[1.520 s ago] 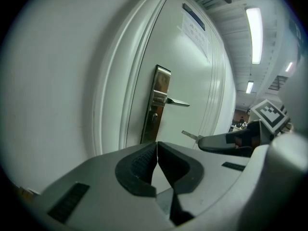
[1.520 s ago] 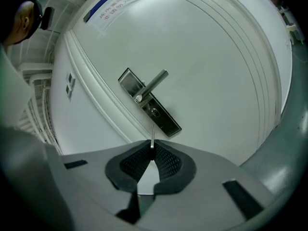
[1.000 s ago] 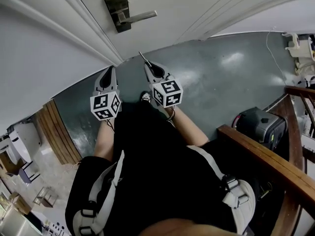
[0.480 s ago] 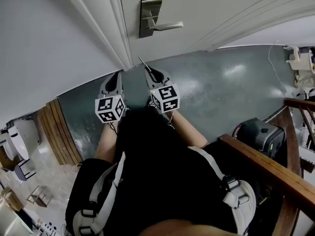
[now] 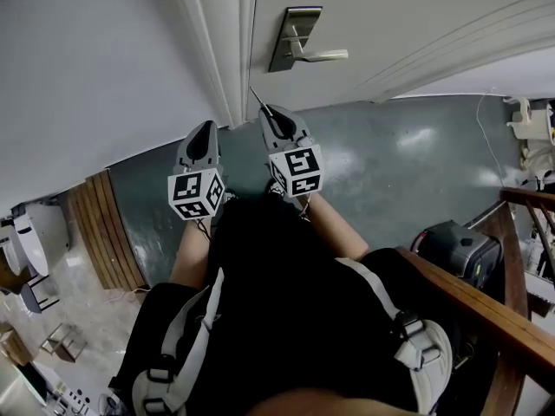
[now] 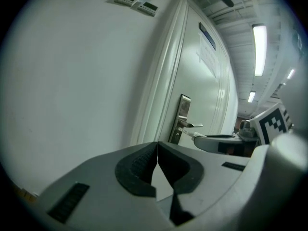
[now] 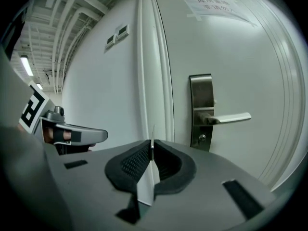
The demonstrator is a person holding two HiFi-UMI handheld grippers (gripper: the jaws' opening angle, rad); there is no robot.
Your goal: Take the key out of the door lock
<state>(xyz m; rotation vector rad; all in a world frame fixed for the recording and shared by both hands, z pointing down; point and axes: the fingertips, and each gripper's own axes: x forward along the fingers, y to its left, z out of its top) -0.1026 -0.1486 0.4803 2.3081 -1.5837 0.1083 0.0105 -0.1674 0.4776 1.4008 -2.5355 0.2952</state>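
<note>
Both arms are stretched out in front of the person's body, forearms side by side. Each gripper is aimed at the door point(image 5: 390, 7) and tipped a little below level. The left gripper point(image 5: 204, 128) faces the wall point(image 5: 104, 59) next to the door frame point(image 5: 234, 50). The right gripper point(image 5: 271, 115) is just beside it, on the lock side.

Quick count:
- two grippers
- one key
- one lock plate point(image 7: 201, 105), with one lever handle point(image 7: 233, 118) and one keyhole point(image 7: 202, 138) under the handle
- two switch plates point(image 7: 122, 31) on the wall
- one paper notice point(image 7: 216, 6) up on the door

Jaws: the left gripper's are pressed together with nothing in them, the pads meeting in a thin line. The right gripper's are clamped on the key point(image 7: 153, 131). In that gripper's own view you see it edge-on, a thin metal blade poking out past the pads.

In the head view the key point(image 5: 257, 100) sticks out of the jaw tips towards the door frame. It's out of the keyhole, below the lock plate and not touching it.
</note>
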